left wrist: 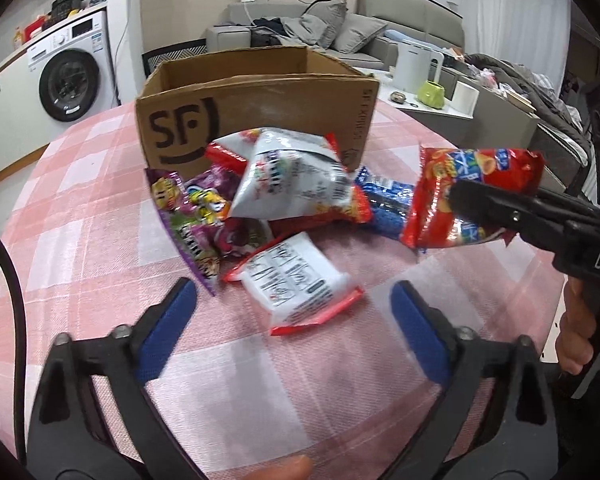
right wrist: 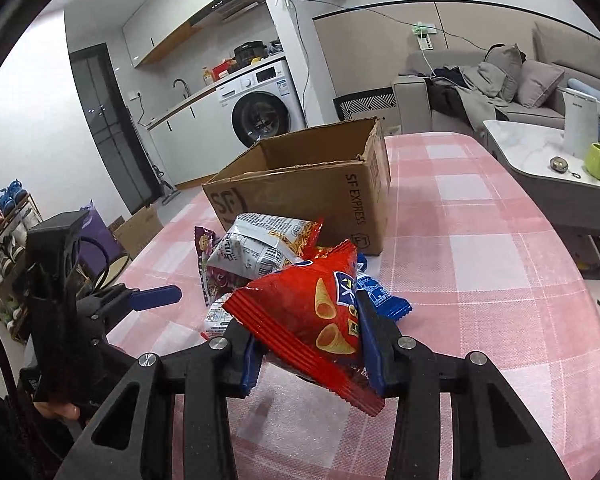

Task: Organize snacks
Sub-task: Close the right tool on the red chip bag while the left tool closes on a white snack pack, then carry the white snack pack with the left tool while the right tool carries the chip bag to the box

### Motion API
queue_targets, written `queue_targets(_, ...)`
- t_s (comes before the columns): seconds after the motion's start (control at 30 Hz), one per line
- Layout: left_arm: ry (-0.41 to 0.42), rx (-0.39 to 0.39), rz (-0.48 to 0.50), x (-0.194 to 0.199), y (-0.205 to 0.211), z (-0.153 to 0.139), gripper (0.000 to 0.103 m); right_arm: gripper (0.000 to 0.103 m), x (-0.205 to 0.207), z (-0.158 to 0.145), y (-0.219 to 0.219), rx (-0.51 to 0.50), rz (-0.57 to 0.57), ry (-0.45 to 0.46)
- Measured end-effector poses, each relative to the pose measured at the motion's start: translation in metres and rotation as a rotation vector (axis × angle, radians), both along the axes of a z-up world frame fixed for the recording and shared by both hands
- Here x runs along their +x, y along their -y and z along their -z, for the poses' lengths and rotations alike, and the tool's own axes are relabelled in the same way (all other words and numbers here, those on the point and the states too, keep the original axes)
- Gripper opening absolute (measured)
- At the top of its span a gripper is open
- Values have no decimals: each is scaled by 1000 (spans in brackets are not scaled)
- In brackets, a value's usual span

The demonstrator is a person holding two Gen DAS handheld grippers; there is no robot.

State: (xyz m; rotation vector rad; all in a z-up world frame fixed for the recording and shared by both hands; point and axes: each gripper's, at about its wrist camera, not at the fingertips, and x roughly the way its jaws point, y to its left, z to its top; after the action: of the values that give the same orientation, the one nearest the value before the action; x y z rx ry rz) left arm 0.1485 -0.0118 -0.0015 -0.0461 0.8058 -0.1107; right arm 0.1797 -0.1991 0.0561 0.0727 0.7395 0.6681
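Pinching a crinkly red foil bag of cone snacks (right wrist: 320, 320), the right gripper (right wrist: 312, 352) clamps it above the pink checked tablecloth (left wrist: 100, 216). Its blue pads dent the puffed pouch. The left gripper (left wrist: 294, 316) stands released over a flat white-and-red packet (left wrist: 296, 280). Behind the glossy snack pile (left wrist: 260, 196), a corrugated cardboard box (left wrist: 260, 100) sits open; its inside is hidden.

Our right gripper (right wrist: 312, 344) points down at a slant over the desk (right wrist: 480, 280), its jaws clamped on a red snack bag (right wrist: 316, 312) lifted clear of the desk. Our left gripper (left wrist: 296, 320) tilts downward near the desk's front edge, jaws apart and gripping nothing, blue pads (left wrist: 168, 332) showing.
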Motion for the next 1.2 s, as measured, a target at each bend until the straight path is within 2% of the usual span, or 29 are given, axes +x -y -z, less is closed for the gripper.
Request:
queue_targets(0.1, -33, -11, 27, 6, 7, 2, 73, 42, -2, -1, 1, 2, 3, 3)
queue_targets(0.53, -80, -2, 8, 35, 20, 16, 57, 42, -2, -3, 2, 4, 9, 4)
queue_targets(0.6, -78, -3, 13, 37, 22, 16, 47, 42, -2, -3, 2, 4, 10, 6)
queue_targets(0.67, -81, -3, 28, 36, 23, 17, 42, 42, -2, -3, 2, 5, 6, 6)
queue_targets(0.97, -46, 8, 61, 25, 23, 14, 41, 42, -1, -2, 2, 13, 4, 6)
queue_targets(1.2, 2, -34, 57, 13, 8, -1, 41, 42, 0, -4, 3, 22, 4, 6)
